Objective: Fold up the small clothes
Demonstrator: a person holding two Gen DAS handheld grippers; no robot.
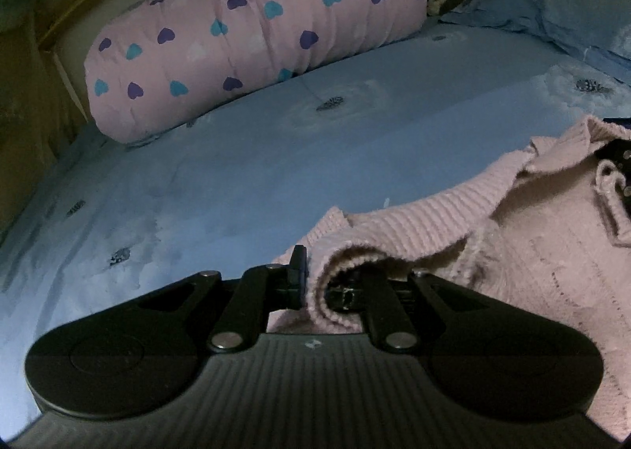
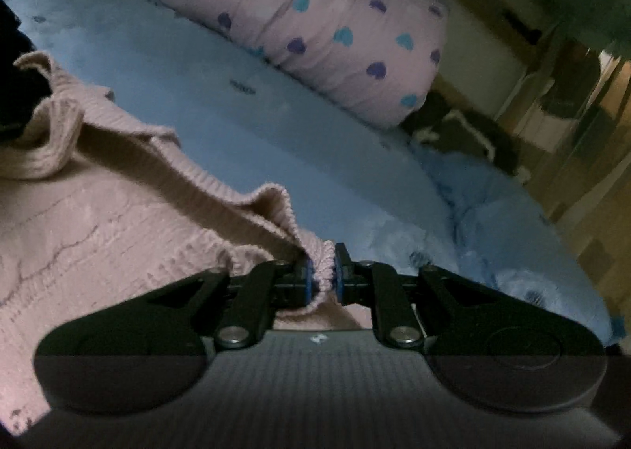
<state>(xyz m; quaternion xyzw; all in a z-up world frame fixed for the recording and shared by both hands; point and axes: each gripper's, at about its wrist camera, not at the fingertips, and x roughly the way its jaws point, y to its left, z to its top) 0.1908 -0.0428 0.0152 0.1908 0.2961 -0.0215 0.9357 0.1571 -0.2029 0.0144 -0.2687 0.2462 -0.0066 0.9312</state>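
Left wrist view puts the left gripper (image 1: 315,283) pinched on a ribbed corner of the pink knit sweater (image 1: 532,263), the cloth bunched between its pressed-together jaws and rolled over the right-hand one. The rest of the garment spreads away to that gripper's right, lying rumpled on the blue bedsheet (image 1: 236,173), with a ribbed edge running across just ahead of the jaws. Right wrist view shows the matching grip: the right gripper (image 2: 324,277) is clamped on a gathered ribbed corner of the same sweater (image 2: 98,220), blue pads squeezing the knit, and the body of the garment lies off to its left. Ahead of both grippers the sheet is bare up to a pink heart-print bolster (image 1: 252,38) lying well beyond, so there is room to work. Judging by the two corner grips, the step in hand is laying or folding the sweater flat. To do it well, keep both pinches firm and the two corners level with each other — draw them gently apart so the slack edge between them goes straight, then carry them together at one pace and set the knit down without dragging the sheet. Loose knit stretches easily, so pull only until the wrinkles go.
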